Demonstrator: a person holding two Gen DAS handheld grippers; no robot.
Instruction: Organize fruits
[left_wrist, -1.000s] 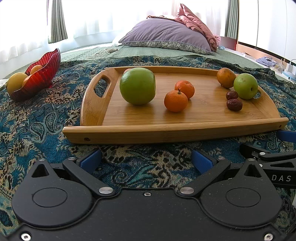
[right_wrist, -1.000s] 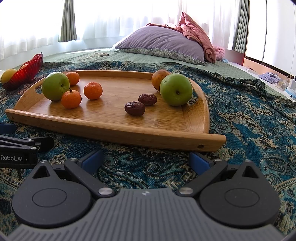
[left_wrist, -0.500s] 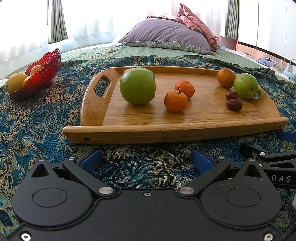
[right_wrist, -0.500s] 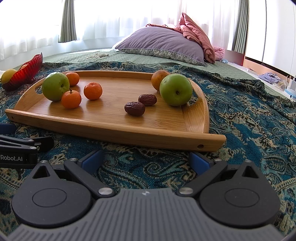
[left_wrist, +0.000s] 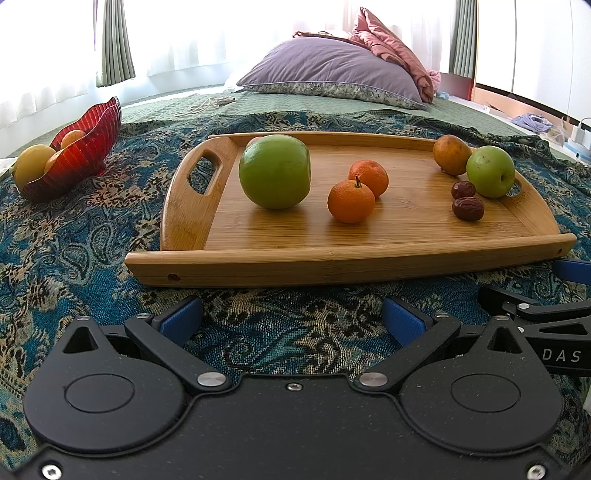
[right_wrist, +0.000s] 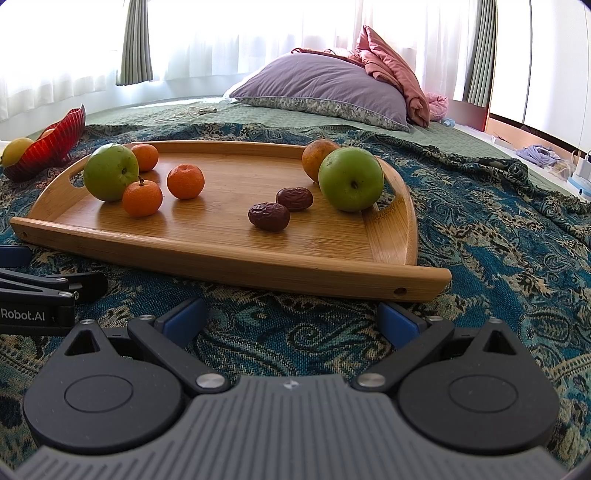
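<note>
Fruit lies scattered on a bamboo tray (left_wrist: 258, 258) set on a blue paisley bedspread (left_wrist: 74, 236), straight ahead of both grippers. The tray's long axis runs left to right across the view.

At the tray's left end, by the handle cut-out, sits a large green apple (left_wrist: 274, 170), with two mandarins (left_wrist: 351, 201) just right of it and a third mandarin (right_wrist: 145, 157) behind it, clear only in the right wrist view. At the right end sit a smaller green apple (left_wrist: 490, 176), a brownish-orange fruit (left_wrist: 451, 154) touching or nearly touching it, and two dark red dates (left_wrist: 468, 209) close together in front.

A red glass bowl (left_wrist: 79, 155) stands off the tray to the far left, holding yellow and orange fruit. Whether fruit is meant to go from tray to bowl or has been laid out from it cannot be judged from this scene.

The left gripper (left_wrist: 291, 317) faces the tray's left half and is nearer the big apple, the mandarins and the bowl. The right gripper (right_wrist: 291, 317) faces the right half, nearer the dates and the smaller apple.

Both grippers hang low over the cloth, just short of the tray's near rim. Each has its blue-padded fingers spread wide apart, gripping nothing.
</note>
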